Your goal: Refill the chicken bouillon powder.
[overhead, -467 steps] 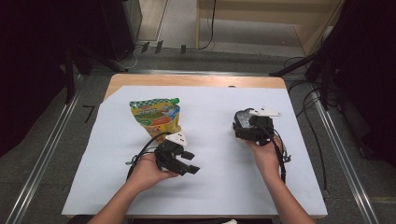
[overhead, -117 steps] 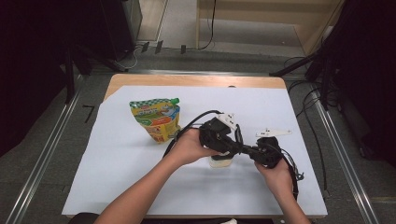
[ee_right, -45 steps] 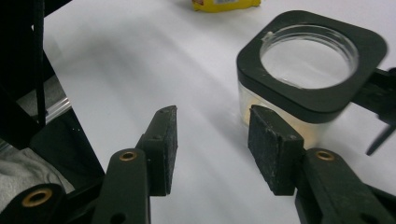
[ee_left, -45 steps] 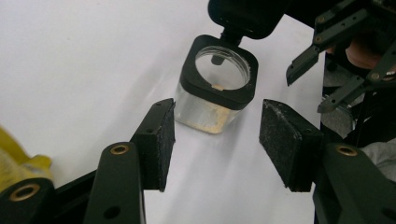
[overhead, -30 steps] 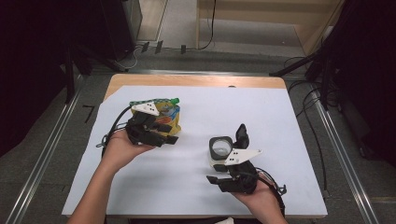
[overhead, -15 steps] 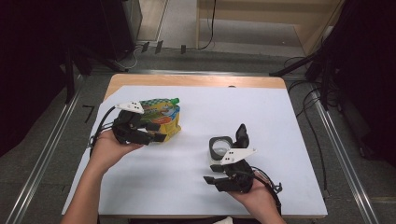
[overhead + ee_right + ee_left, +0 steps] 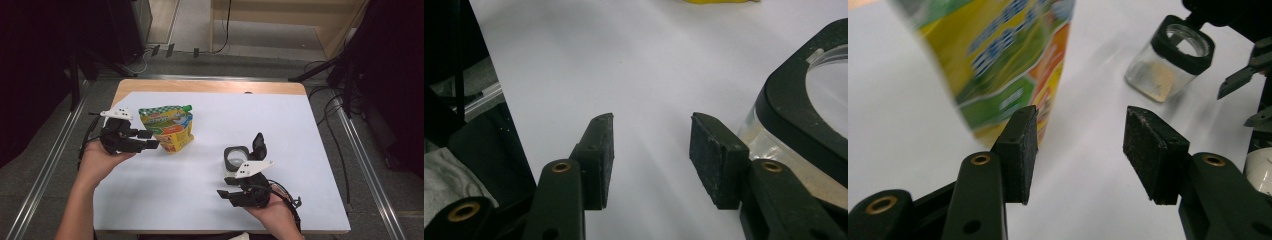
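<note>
Narrowing a little with nothing between its jaws, the left gripper (image 7: 150,145) has slid back off the pouch (image 7: 167,127) standing upright, while the right gripper (image 7: 227,192) waits spread beside the open jar (image 7: 235,157), suggesting the pouch is being re-approached.

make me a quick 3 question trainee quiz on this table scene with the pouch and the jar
1. True or false: the black flip lid of the small clear square jar stands open.
2. Which gripper is nearer the colourful green, yellow and orange stand-up pouch? A) left gripper B) right gripper
3. What lies between the left gripper's jaws: the pouch, the jar, or nothing?

Key
1. True; the lid is tipped up behind the jar's mouth.
2. A; its jaws point at the pouch's left side.
3. Nothing; the pouch stands just beyond one pad, ungripped.
</note>
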Demonstrator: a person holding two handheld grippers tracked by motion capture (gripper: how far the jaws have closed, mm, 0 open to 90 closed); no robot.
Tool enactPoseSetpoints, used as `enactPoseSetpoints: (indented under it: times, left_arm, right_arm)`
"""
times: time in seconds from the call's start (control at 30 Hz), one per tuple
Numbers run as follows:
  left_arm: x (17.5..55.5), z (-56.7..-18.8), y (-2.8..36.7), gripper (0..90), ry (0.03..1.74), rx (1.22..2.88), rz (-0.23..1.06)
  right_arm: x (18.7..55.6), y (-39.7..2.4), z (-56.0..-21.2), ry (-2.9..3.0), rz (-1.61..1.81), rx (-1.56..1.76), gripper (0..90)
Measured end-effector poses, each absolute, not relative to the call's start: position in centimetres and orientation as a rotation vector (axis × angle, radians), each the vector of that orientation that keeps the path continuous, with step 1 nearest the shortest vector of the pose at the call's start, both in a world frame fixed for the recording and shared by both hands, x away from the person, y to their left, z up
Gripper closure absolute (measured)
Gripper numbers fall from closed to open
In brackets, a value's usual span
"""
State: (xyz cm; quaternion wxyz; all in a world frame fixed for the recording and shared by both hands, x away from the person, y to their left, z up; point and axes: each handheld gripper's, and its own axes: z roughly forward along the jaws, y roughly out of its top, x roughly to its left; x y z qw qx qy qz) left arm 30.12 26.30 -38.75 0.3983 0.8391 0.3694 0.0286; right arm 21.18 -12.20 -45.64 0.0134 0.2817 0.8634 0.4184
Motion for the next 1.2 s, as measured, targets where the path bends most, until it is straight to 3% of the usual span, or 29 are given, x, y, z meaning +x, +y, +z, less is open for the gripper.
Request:
enactPoseSetpoints:
  times: [0.33,0.63,0.97,1.2]
  left_arm:
    - [31.0,-40.2,28.1,43.9,0.982,2.116,0.166]
    - [33.0,-41.5,26.8,43.5,0.942,2.127,0.146]
    - [34.5,-42.1,25.1,49.3,0.905,2.119,0.139]
    - [34.5,-42.2,24.4,58.7,0.868,2.111,0.181]
  right_arm:
    - [21.2,-11.9,-45.8,2.694,1.3,0.865,54.3]
    - [20.9,-11.6,-46.0,2.69,1.296,0.868,54.1]
    - [21.0,-11.1,-46.1,2.689,1.338,0.877,52.0]
    - [21.6,-8.6,-45.4,2.713,1.372,0.834,51.1]
